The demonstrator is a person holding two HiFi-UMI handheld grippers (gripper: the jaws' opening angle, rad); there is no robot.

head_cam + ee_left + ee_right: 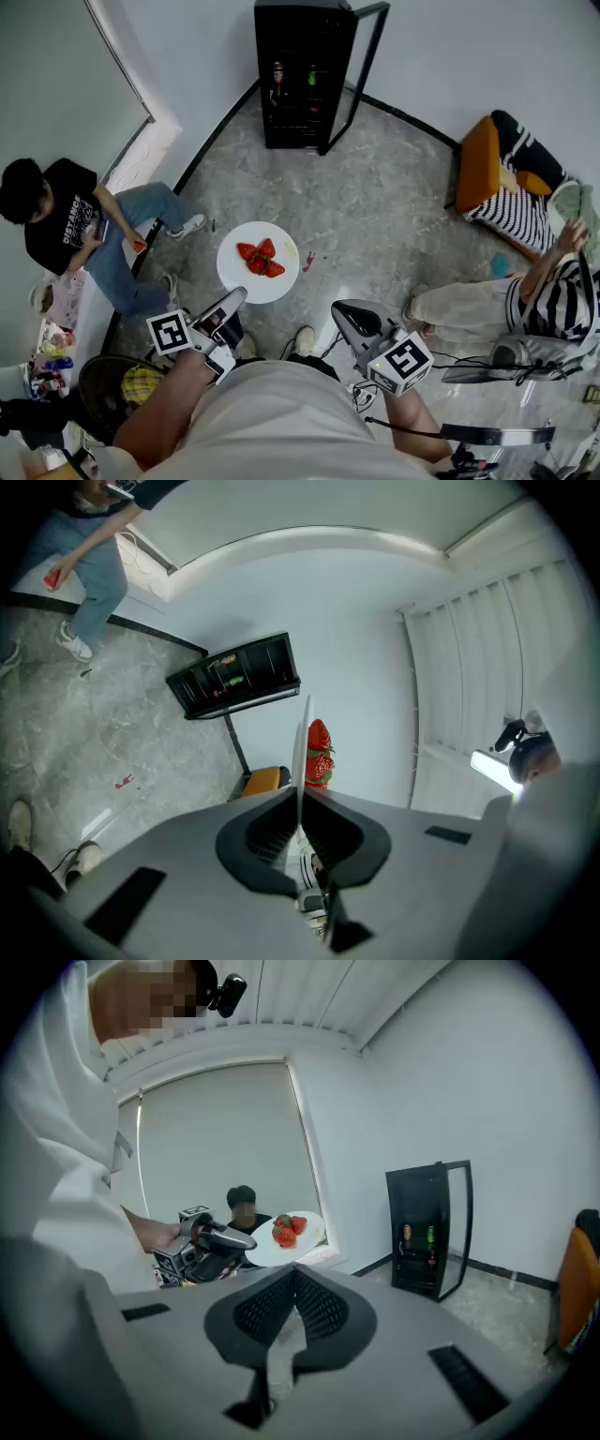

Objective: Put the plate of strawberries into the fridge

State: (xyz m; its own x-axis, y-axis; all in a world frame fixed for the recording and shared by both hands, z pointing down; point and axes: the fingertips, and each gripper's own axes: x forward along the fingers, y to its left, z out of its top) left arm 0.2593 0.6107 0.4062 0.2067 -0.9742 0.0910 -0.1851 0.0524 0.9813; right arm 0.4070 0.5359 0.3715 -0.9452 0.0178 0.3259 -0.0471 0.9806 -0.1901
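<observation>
Left gripper (pixel 236 300) jaws are pinching the plate (pixel 232 274) rim, fridge (pixel 298 84) straight ahead, door open, well apart. Right gripper (pixel 345 317) jaws pressed together, empty.

Right gripper (pixel 295 1277): jaws pressed together, nothing between them. Ahead, just left of the tips: left gripper (pixel 249 1243) clamping a white plate (pixel 306 1241) that bears strawberries (pixel 286 1231). Ahead right: black fridge (pixel 417 1235), glass door open.
</observation>
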